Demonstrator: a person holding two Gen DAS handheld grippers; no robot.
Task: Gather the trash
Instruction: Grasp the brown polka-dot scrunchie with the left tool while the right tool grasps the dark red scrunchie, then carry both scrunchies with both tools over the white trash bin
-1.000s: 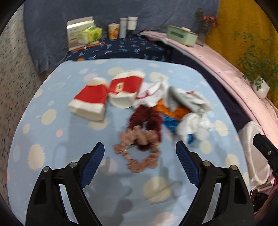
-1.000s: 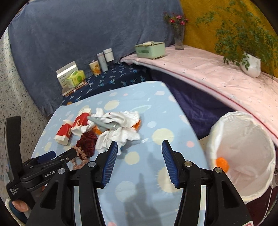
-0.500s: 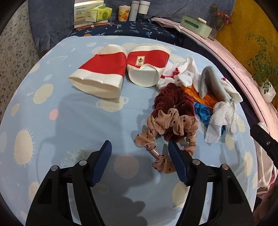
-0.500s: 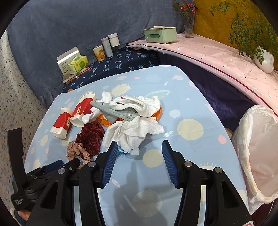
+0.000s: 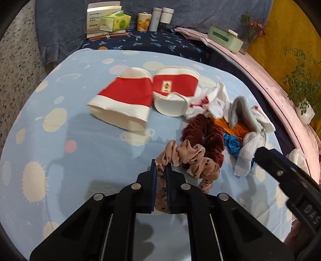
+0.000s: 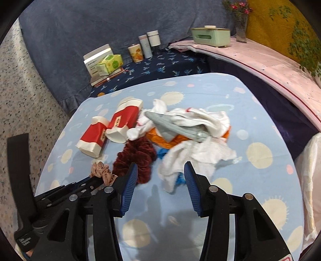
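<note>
Left wrist view shows the left gripper (image 5: 160, 172) clamped on the pink dotted scrunchie (image 5: 188, 160), while the right gripper (image 6: 160, 176), jaws closing with nothing between, faces the white cloth (image 6: 192, 158) just ahead

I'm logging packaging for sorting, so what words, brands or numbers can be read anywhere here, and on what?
"DAS": on the right gripper's black body at the left wrist view's right edge; cut off.
White box at the back: print too small to read.
Green tissue pack: print blurred.
Red paper cup: small label, unreadable.
Left gripper's base in the right wrist view: white lettering, unreadable.
</note>
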